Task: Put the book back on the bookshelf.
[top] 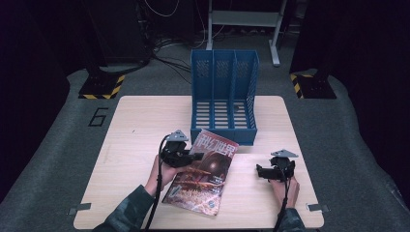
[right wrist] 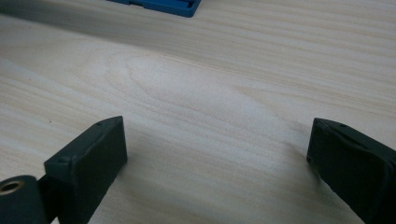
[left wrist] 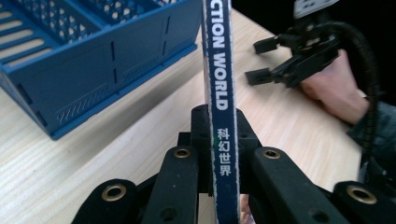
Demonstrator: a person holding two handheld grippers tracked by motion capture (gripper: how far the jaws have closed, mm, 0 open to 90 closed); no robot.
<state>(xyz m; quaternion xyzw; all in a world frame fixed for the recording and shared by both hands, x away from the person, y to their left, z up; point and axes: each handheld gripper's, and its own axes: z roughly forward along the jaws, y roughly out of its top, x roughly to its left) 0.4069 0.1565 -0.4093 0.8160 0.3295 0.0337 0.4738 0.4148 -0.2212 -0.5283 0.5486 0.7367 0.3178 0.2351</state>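
Observation:
A magazine (top: 203, 174) with a reddish cover lies tilted near the table's front, its left edge lifted. My left gripper (top: 186, 158) is shut on that edge. In the left gripper view the dark blue spine (left wrist: 219, 93) stands upright between the two black jaws. A blue three-slot file rack (top: 223, 96) stands behind the magazine at the table's back middle, its low front edge (left wrist: 93, 102) close to my left gripper. My right gripper (top: 261, 171) rests low over bare wood at the right, open, with nothing between its fingers (right wrist: 93, 158).
The wooden table (top: 135, 125) has free room at the left and at the right behind my right gripper. Dark floor, cables and stand legs lie beyond the table's back edge.

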